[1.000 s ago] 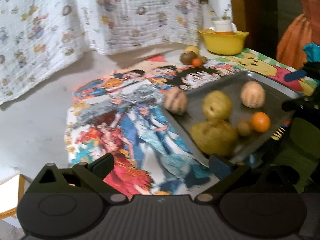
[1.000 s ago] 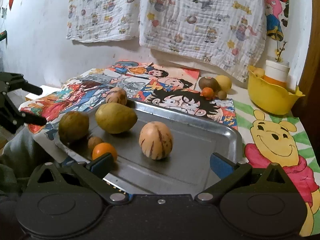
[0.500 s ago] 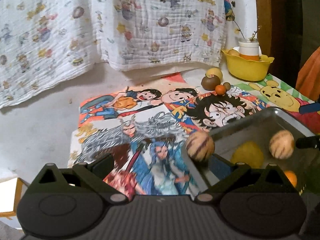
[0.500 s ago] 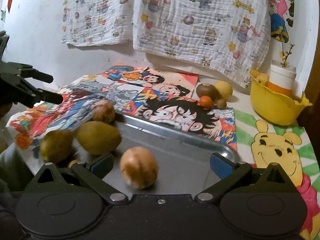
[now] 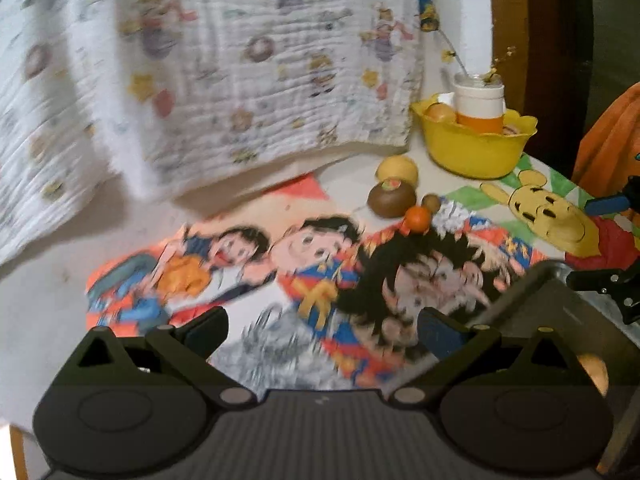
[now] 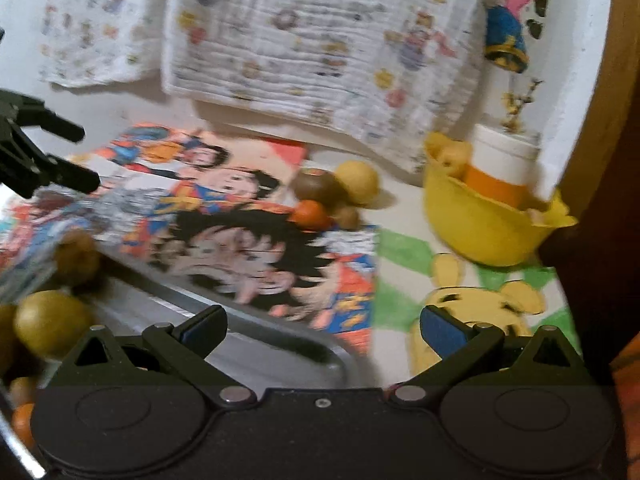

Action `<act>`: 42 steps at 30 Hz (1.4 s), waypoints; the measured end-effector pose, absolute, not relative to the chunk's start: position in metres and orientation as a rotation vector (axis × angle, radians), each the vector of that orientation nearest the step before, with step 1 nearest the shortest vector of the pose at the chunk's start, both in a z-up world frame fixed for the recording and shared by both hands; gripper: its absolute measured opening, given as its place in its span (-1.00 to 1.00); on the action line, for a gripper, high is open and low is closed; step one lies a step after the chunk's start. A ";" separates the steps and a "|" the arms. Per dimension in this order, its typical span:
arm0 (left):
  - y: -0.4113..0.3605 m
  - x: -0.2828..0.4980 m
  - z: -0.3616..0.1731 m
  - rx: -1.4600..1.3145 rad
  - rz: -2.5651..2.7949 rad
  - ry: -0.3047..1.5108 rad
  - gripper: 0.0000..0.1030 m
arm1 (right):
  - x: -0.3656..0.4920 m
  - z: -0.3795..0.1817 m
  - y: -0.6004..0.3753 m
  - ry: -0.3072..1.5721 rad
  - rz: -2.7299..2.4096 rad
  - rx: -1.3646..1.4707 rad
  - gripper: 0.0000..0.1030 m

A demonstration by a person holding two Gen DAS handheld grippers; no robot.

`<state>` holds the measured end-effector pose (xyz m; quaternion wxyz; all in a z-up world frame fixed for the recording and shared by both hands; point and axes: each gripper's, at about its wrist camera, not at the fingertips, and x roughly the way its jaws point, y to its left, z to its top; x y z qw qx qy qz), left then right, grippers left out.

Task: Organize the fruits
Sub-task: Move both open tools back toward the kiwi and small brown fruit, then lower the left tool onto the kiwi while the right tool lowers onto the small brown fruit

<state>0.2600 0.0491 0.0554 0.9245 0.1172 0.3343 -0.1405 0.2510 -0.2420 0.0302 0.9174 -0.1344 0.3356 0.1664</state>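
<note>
A cluster of loose fruit lies at the back of the table: a yellow fruit (image 5: 397, 168), a brown round fruit (image 5: 391, 199), a small orange (image 5: 416, 218) and a small brown fruit (image 5: 430, 201). The same cluster shows in the right wrist view, with the orange (image 6: 310, 213) in front. A metal tray (image 6: 256, 344) holds a green-yellow fruit (image 6: 50, 322) and a brown fruit (image 6: 76, 258) at its left. My left gripper (image 5: 322, 330) is open above the cartoon mat. My right gripper (image 6: 322, 326) is open over the tray's far corner. Neither holds anything.
A yellow bowl (image 5: 474, 148) with a white and orange cup (image 5: 479, 108) stands at the back right. A printed cloth (image 5: 240, 60) hangs on the wall. A cartoon mat (image 5: 304, 264) covers the table; a bear mat (image 6: 480, 300) lies at the right.
Both grippers have moved forward toward the back of the table. The tray and its fruit have slid down and out toward the frame edges. The fruit cluster looks closer.
</note>
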 end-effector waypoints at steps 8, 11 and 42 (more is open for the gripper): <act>0.020 0.313 0.053 0.254 -0.407 0.630 0.99 | 0.287 0.048 -0.260 0.698 0.285 -0.213 0.99; 0.011 0.340 0.044 0.256 -0.428 0.676 0.99 | 0.299 0.050 -0.259 0.699 0.257 -0.167 0.99; -0.013 0.373 -0.003 0.293 -0.588 0.601 0.99 | 0.408 0.015 -0.273 0.924 0.162 0.473 0.90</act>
